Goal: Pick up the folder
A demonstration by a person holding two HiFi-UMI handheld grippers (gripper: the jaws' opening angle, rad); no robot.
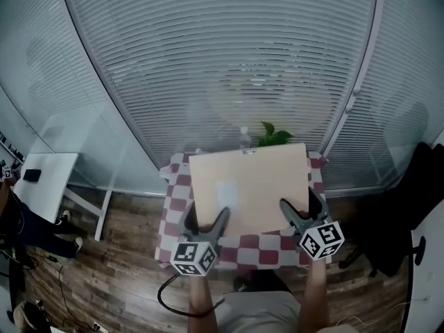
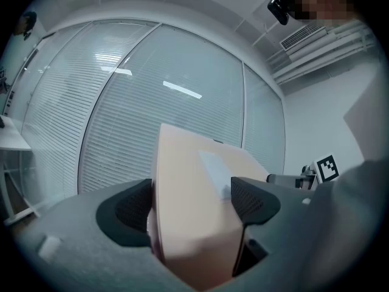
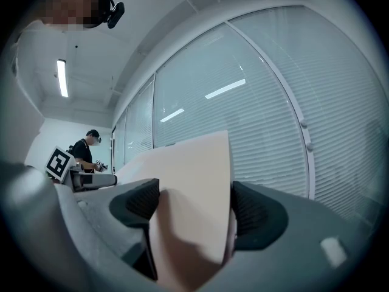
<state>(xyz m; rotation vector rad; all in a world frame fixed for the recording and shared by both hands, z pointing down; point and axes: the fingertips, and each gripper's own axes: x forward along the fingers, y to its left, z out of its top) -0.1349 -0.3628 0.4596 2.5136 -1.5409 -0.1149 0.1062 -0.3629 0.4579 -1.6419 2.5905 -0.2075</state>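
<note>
Two things frame the room: blind-covered glass walls and a wood-plank floor, with a checked tablecloth between. The beige folder is held over the cloth, with the left gripper clamped on its near-left edge and the right gripper on its near-right.

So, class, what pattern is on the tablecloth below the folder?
The tablecloth is checked dark red and white; the head view shows it best.
</note>
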